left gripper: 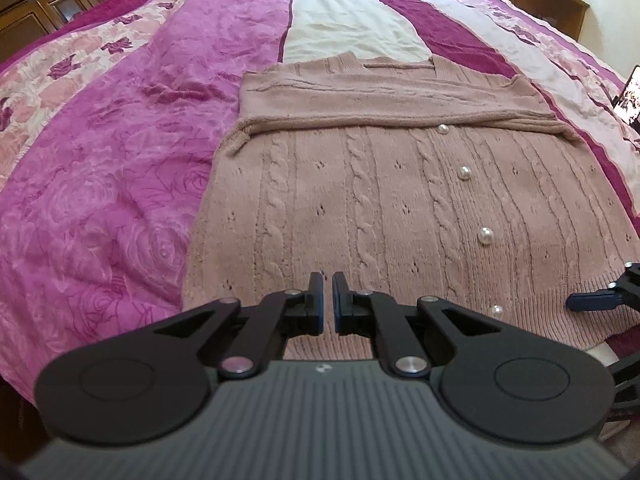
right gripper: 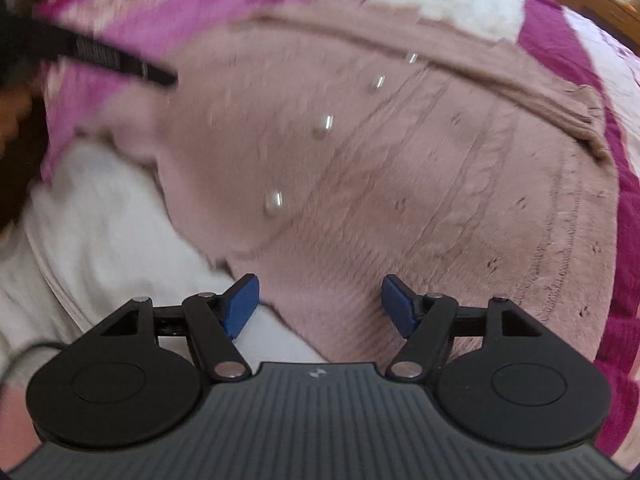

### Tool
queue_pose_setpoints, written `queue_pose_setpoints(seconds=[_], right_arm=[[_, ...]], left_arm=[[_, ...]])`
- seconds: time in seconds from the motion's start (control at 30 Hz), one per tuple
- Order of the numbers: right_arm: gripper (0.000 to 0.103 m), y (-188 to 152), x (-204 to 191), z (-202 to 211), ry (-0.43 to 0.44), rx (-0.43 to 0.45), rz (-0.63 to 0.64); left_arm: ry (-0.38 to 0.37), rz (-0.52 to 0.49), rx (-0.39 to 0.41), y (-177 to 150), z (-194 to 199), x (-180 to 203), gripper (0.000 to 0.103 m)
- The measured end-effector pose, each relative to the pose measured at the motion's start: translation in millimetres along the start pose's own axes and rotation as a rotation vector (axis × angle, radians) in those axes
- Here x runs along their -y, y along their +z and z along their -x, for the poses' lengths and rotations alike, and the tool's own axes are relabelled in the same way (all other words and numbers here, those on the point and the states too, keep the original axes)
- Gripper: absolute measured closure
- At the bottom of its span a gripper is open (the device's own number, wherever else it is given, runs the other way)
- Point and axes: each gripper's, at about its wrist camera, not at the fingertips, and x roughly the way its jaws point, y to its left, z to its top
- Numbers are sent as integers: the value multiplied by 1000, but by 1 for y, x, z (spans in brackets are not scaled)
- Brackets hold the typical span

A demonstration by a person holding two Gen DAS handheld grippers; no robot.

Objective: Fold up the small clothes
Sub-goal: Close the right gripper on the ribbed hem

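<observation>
Folding step: sleeves already lie across the chest; judged next, lifting the hem toward the collar.
Left gripper [left gripper: 327, 298]: jaws almost closed, holding nothing, just above the ribbed hem.
Right gripper [right gripper: 318, 304]: jaws wide, empty, over the hem's corner; this view is blurred.
Cardigan [left gripper: 380, 200]: dusty pink cable knit, flat on the bed, pearl buttons [left gripper: 485, 235] running up the front.
Bedspread [left gripper: 120, 160]: magenta, rose-patterned, beneath and beyond.
</observation>
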Motion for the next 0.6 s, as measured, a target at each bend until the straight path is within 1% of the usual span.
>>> queue_pose_setpoints(seconds=[0.07, 0.2, 0.27, 0.37, 0.47, 0.53, 0.57, 0.6], right_arm=[[28, 0, -5, -10, -21, -46, 53], [26, 2, -22, -25, -93, -81, 169], [26, 1, -25, -32, -127, -88, 193], [29, 1, -30, -40, -177, -84, 206], [42, 1, -31, -41, -221, -56, 201], [61, 1, -29, -37, -250, -24, 173], [67, 0, -26, -35, -262, -8, 153], [78, 0, -24, -33, -274, 7, 130]], left_arm=[[0, 0, -6, -1, -2, 0, 96], [-3, 6, -20, -3, -6, -2, 96], [-9, 4, -21, -3, -6, -1, 96], [-14, -10, -20, -4, -6, 2, 95], [-24, -27, -19, -6, -6, 4, 95], [-23, -34, -21, -8, -7, 5, 95], [-22, -38, -24, -9, -8, 6, 95], [-22, -41, -27, -10, -8, 6, 95]])
